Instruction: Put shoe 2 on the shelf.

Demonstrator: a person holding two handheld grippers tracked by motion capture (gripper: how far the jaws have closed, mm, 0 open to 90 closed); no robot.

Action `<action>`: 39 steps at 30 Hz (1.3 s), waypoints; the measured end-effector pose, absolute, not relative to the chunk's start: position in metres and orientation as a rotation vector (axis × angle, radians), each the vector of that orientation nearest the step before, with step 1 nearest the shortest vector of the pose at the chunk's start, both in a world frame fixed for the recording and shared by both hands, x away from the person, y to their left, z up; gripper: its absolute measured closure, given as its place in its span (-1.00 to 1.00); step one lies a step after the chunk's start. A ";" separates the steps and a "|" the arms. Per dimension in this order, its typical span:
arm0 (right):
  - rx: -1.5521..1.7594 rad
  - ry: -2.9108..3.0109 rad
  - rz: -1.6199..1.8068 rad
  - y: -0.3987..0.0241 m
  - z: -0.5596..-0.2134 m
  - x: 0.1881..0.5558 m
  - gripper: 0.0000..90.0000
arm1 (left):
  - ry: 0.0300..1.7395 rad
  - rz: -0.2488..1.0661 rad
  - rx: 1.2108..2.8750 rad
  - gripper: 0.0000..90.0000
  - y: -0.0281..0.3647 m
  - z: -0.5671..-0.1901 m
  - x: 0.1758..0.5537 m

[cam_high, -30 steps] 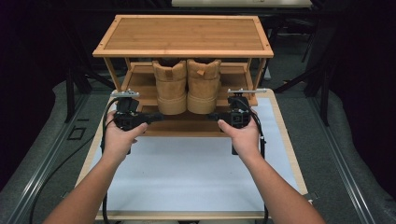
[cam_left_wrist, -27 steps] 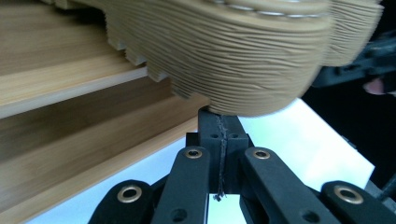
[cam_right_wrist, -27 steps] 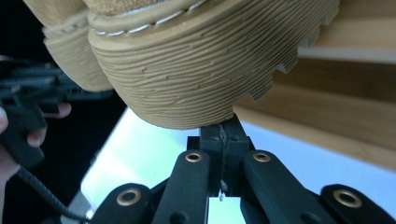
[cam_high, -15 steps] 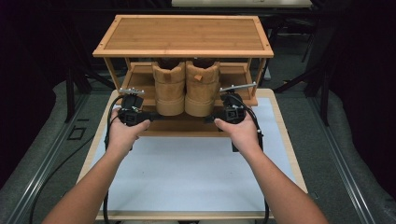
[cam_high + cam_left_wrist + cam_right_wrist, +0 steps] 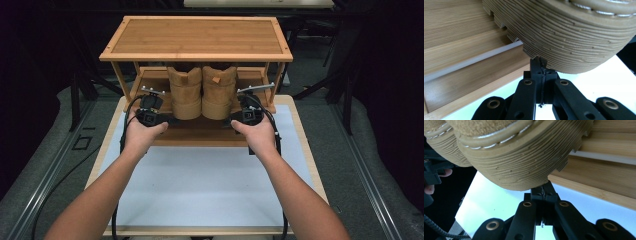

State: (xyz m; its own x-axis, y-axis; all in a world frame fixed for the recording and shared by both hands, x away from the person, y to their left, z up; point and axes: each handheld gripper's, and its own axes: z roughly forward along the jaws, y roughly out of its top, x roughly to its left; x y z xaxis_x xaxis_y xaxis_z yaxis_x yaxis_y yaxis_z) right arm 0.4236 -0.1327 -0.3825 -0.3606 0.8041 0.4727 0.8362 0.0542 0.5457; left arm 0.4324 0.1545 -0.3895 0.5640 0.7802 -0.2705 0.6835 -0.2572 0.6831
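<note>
Two tan suede boots, left boot (image 5: 185, 95) and right boot (image 5: 218, 94), upright and touching side by side on the lower shelf (image 5: 200, 131) of a bamboo rack; ridged rubber soles; toes overhanging the shelf's front edge.

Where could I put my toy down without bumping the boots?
The rack's top board is bare, and so is the white mat between the person's arms. The lower shelf is crowded: boots in the middle, tongs on both sides.
</note>
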 end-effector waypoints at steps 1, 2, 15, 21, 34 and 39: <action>-1.765 -2.248 -1.218 -0.133 -0.384 0.425 1.00 | 1.183 0.166 2.005 1.00 0.154 -0.390 0.434; -1.764 -2.244 -1.222 -0.133 -0.385 0.426 1.00 | 1.189 0.173 2.006 1.00 0.153 -0.390 0.435; -1.814 -2.258 -1.177 -0.127 -0.390 0.437 1.00 | 1.245 0.140 1.989 1.00 0.153 -0.399 0.449; -1.798 -2.260 -1.168 -0.127 -0.392 0.437 0.99 | 1.247 0.138 1.980 1.00 0.154 -0.401 0.449; -1.775 -2.271 -1.180 -0.132 -0.395 0.434 0.94 | 1.225 0.141 1.975 0.97 0.159 -0.401 0.444; -1.770 -2.277 -1.212 -0.142 -0.400 0.425 0.94 | 1.186 0.127 1.975 0.93 0.167 -0.403 0.432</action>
State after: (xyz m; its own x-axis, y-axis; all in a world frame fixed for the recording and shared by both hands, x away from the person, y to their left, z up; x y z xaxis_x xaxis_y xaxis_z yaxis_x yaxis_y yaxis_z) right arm 0.4254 -0.1423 -0.3999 -0.3601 0.8184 0.4478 0.8285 0.0598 0.5568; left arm 0.4321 0.1668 -0.4028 0.5530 0.7765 -0.3020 0.6950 -0.2299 0.6813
